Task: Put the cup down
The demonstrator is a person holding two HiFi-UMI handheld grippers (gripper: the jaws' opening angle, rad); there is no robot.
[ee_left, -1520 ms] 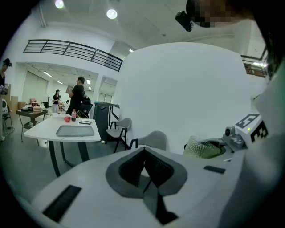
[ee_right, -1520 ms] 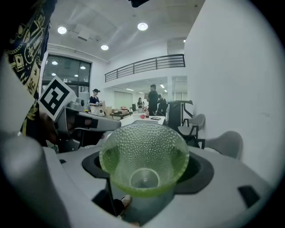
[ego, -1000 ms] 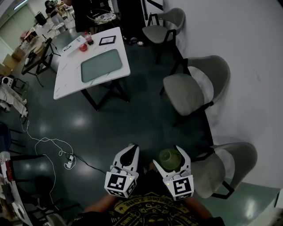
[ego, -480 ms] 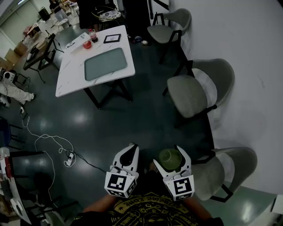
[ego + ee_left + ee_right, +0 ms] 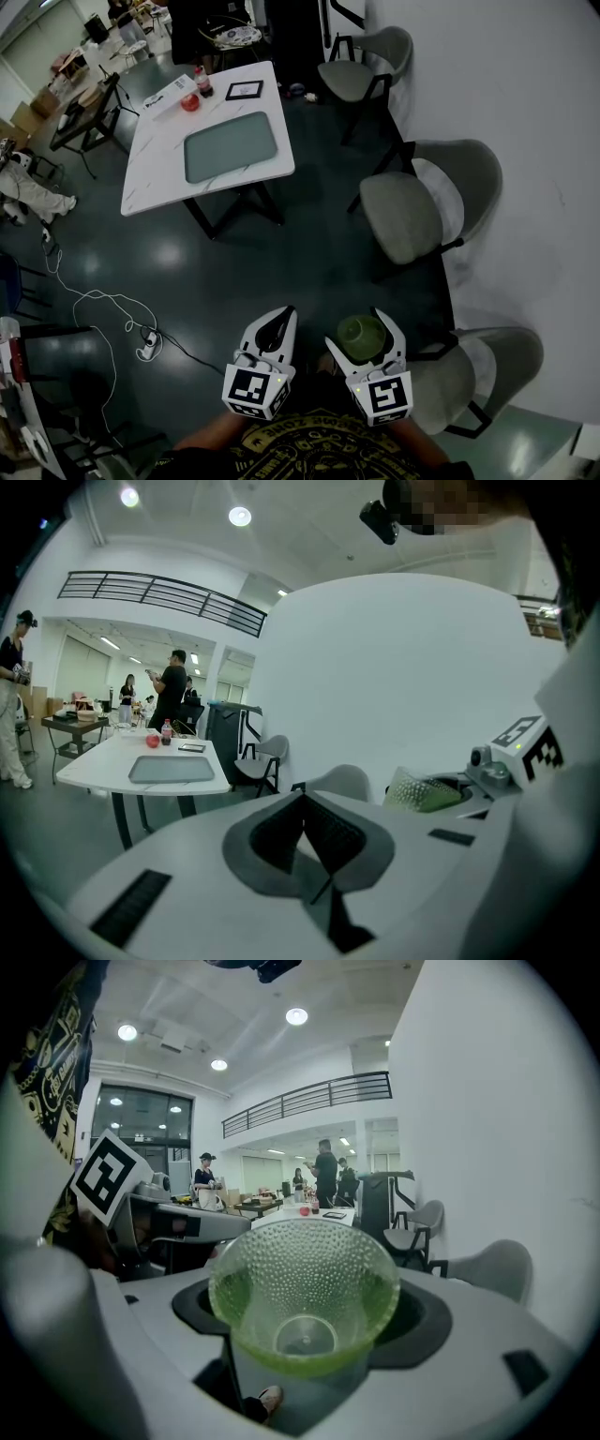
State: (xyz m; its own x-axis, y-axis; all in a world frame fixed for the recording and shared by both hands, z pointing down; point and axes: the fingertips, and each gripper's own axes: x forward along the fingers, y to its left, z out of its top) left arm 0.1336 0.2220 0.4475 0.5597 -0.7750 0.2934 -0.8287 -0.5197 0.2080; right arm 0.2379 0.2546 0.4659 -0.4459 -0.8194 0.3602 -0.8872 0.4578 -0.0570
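A green dimpled plastic cup (image 5: 360, 337) sits between the jaws of my right gripper (image 5: 364, 328), which is shut on it; in the right gripper view the cup (image 5: 305, 1290) fills the middle, mouth facing the camera. My left gripper (image 5: 274, 325) hangs beside it, jaws closed together with nothing between them, as the left gripper view (image 5: 305, 832) shows. Both are held close to the body above the dark floor. The white table (image 5: 155, 173) with a grey tray (image 5: 231, 145) stands far ahead to the left.
On the table are a red object (image 5: 189, 102), a bottle (image 5: 202, 82) and a dark tablet (image 5: 245, 90). Grey chairs (image 5: 412, 211) line the white wall on the right. A cable (image 5: 103, 305) lies on the floor at left. People stand in the far background.
The head view has shifted slightly: the table and chairs sit lower and further right in frame. Both grippers and the cup keep their places.
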